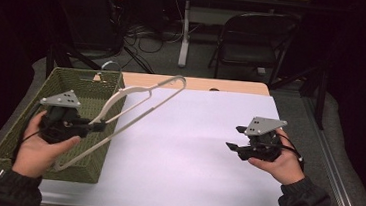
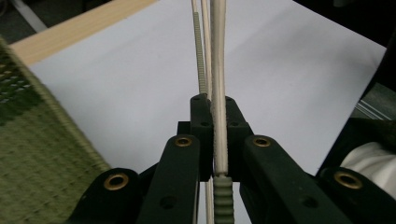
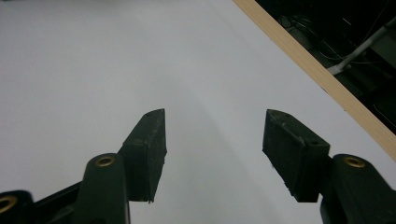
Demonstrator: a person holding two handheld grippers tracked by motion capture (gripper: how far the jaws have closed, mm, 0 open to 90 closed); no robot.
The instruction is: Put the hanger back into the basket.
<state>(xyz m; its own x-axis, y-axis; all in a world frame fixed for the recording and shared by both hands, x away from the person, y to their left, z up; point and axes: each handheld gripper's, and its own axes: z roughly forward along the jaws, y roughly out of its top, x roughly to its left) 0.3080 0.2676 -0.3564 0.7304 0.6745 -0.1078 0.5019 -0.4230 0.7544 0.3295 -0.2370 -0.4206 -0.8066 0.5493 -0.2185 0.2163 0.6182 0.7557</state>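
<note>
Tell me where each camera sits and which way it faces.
High view: above the person's side, looking forward and down on the table; both hands and tools show.
Left gripper view: on the left tool, looking along jaws shut on the hanger.
Right gripper view: on the right tool, facing the table, jaws open.
High and left views share hanger and basket.

Two black jaws of the right tool [image 3: 212, 128] come up from the bottom of the right gripper view. They stand wide apart, and nothing is between them. One jaw leans in from the left and the other from the right. Each arm has a small gold ring near the bottom. Under the jaws lies a white sheet [image 3: 116, 60] on the surface. It is smooth and bare. A light wooden edge [image 3: 327, 77] of the surface runs slanted down the right side. Past it the floor is dark, with tangled cables [image 3: 308, 35] and a pale metal leg [image 3: 362, 46].
</note>
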